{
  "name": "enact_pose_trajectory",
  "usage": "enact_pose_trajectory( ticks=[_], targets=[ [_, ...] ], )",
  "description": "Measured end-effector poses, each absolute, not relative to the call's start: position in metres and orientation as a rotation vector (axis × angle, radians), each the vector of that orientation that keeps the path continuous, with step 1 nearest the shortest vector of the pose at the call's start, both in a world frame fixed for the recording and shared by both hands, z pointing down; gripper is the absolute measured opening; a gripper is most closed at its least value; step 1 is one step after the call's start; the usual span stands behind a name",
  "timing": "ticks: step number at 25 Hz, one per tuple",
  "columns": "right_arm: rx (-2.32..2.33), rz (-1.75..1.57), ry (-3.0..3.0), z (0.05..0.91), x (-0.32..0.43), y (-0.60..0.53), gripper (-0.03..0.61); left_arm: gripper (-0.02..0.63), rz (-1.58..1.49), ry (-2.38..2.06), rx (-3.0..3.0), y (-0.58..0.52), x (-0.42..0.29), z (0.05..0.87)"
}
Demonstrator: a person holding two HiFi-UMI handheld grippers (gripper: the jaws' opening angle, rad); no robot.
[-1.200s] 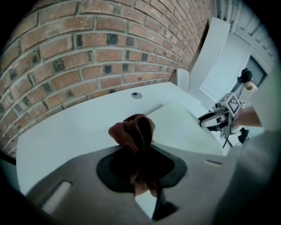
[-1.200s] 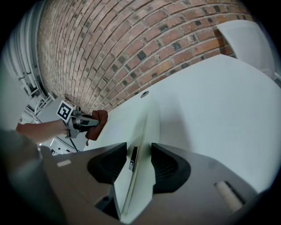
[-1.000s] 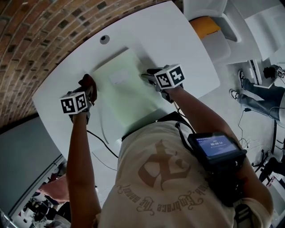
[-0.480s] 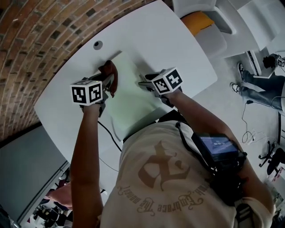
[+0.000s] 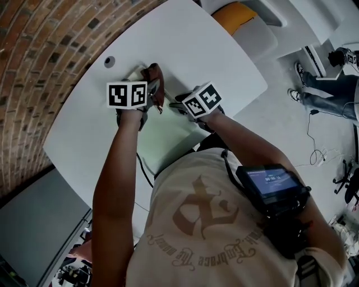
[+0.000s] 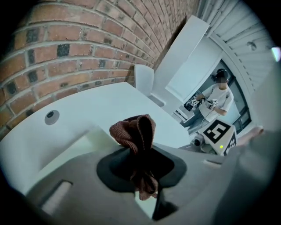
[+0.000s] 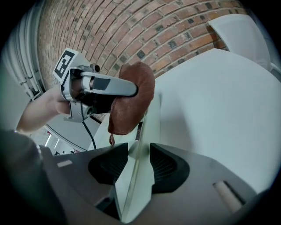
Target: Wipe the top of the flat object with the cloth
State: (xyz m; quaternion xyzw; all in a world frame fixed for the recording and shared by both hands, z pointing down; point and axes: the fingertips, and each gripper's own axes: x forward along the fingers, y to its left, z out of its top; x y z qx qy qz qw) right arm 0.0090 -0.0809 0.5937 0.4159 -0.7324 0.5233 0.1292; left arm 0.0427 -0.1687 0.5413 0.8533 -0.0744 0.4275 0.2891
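Note:
A pale green flat sheet (image 5: pixel 164 133) lies on the white table (image 5: pixel 78 129). My left gripper (image 5: pixel 149 96) is shut on a bunched brown cloth (image 5: pixel 153 78), which hangs over the sheet's far part. In the left gripper view the cloth (image 6: pixel 136 132) sticks up from between the jaws of the left gripper (image 6: pixel 141 170), with the sheet (image 6: pixel 72 149) below. My right gripper (image 5: pixel 179 104) holds the sheet's right edge. In the right gripper view the sheet (image 7: pixel 139 154) stands edge-on between the two pads of the right gripper (image 7: pixel 139 165); its jaws have just been closing on the sheet.
A round cable hole (image 5: pixel 109 60) sits in the table near the brick wall (image 5: pixel 39 50). A chair with an orange seat (image 5: pixel 233 12) stands beyond the table's far right corner. A person's legs (image 5: pixel 328 98) are on the floor at right. A black cable (image 5: pixel 143 166) crosses the near edge.
The left gripper has carried the cloth from the sheet's left edge across its top to the far part, close to the right gripper. The right gripper has stayed at the sheet's edge.

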Motion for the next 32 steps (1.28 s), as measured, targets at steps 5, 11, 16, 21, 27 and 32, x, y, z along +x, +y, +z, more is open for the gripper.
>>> enact_pose_trajectory(
  ticks=[5,11,16,21,27,32],
  targets=[
    [1.196,1.536,-2.127,0.595,0.010,-0.079,0.161,0.075,1.168,-0.277,2.231,-0.172,0.024,0.553],
    [1.190,1.533,-2.136,0.595,0.011,-0.078,0.162,0.075,1.164,-0.390,2.165,-0.180,-0.031,0.559],
    [1.186,1.529,-2.134,0.596,0.009,-0.078,0.163,0.075,1.107,-0.485,2.092,-0.177,-0.092,0.560],
    [1.190,1.534,-2.139,0.596,0.011,-0.078,0.164,0.075,1.043,-0.608,2.021,-0.182,-0.146,0.558],
    [1.177,1.538,-2.139,0.597,0.010,-0.079,0.164,0.075,1.051,-0.735,1.972,-0.185,-0.200,0.562],
    [1.167,1.528,-2.159,0.595,0.009,-0.079,0.169,0.075,1.175,-0.809,1.947,-0.184,-0.233,0.569]
  ],
)
